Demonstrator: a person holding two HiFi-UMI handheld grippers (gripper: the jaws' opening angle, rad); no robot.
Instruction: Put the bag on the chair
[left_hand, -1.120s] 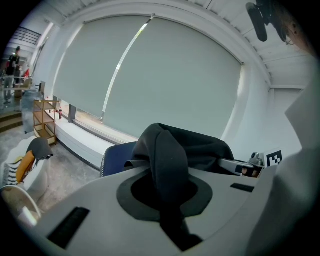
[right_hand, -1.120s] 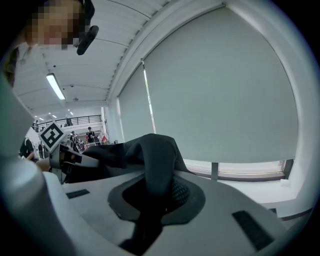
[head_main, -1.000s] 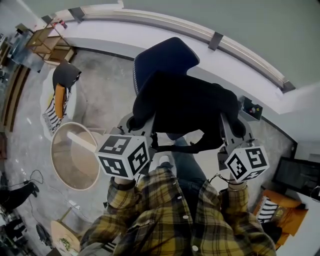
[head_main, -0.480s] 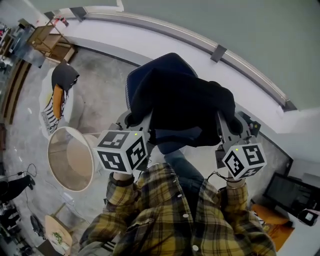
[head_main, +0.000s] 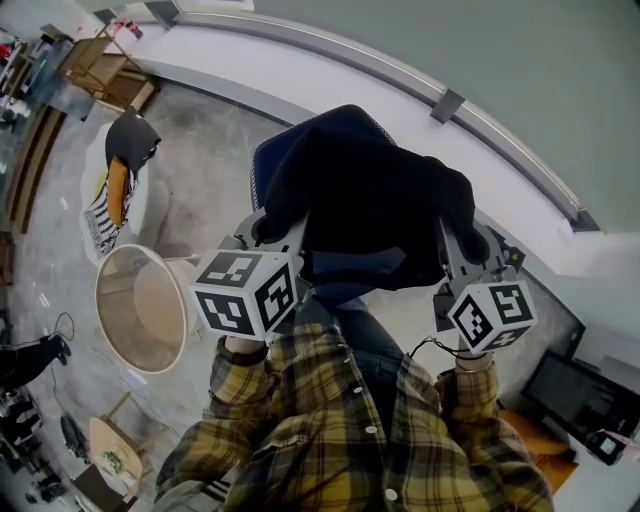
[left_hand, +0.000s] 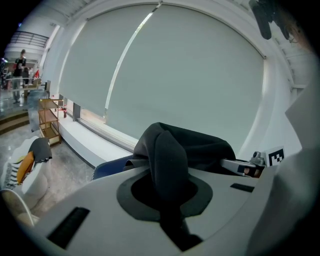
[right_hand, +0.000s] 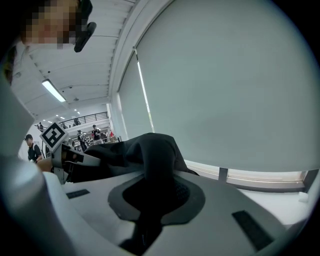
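A black bag (head_main: 370, 205) hangs in the air between my two grippers, held above a dark blue chair (head_main: 275, 160) whose back and seat show behind and under it. My left gripper (head_main: 272, 228) is shut on the bag's left edge; black fabric (left_hand: 167, 160) runs between its jaws. My right gripper (head_main: 470, 245) is shut on the bag's right edge, with a fold of black fabric (right_hand: 152, 160) pinched in its jaws. Most of the chair's seat is hidden by the bag.
A round light-wood table (head_main: 140, 310) stands to the left. A white seat with a dark item and striped cloth (head_main: 115, 190) is farther left. A white window ledge (head_main: 330, 60) runs behind the chair. A black monitor (head_main: 585, 395) sits at the right.
Both grippers have carried the bag forward and up, so it now covers more of the chair. The grips have not changed.
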